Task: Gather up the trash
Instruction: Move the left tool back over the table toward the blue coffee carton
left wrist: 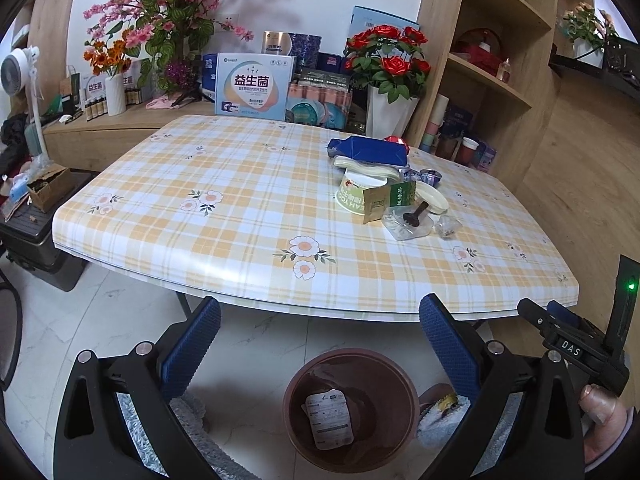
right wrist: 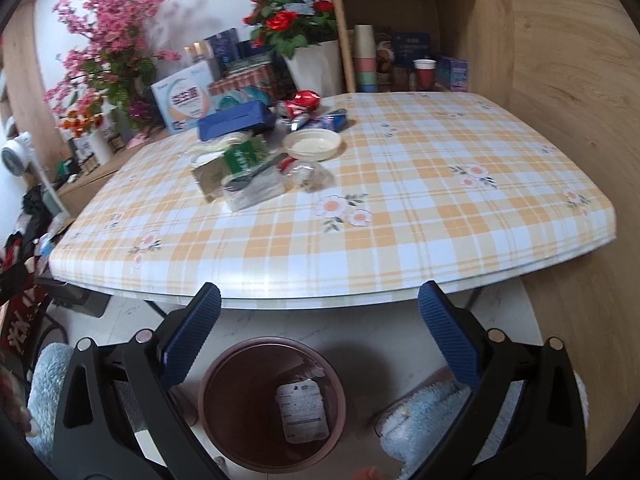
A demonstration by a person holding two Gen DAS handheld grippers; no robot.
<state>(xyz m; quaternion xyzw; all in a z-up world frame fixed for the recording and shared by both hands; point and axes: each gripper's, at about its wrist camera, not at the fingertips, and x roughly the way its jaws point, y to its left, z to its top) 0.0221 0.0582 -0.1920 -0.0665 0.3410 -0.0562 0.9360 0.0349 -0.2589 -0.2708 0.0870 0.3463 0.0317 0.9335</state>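
Observation:
A pile of trash lies on the checked table [left wrist: 240,216]: a blue carton [left wrist: 370,151], a paper cup [left wrist: 356,192], a green-and-gold packet [left wrist: 390,198], a clear plastic tray [left wrist: 408,222] and a white lid [right wrist: 312,143]. The pile also shows in the right wrist view [right wrist: 256,160]. A brown bin [left wrist: 350,408] stands on the floor below the table's near edge, with a white label packet [left wrist: 330,420] inside; the bin also shows in the right wrist view [right wrist: 272,404]. My left gripper [left wrist: 320,336] and right gripper [right wrist: 320,324] are both open and empty above the bin.
Flower vases [left wrist: 394,80], boxes [left wrist: 254,86] and a wooden shelf unit [left wrist: 492,60] stand behind the table. Fluffy blue slippers [right wrist: 420,416] lie beside the bin. A fan [left wrist: 20,72] and a black case [left wrist: 32,236] are at the left. The right gripper's body [left wrist: 576,344] shows at the left view's right edge.

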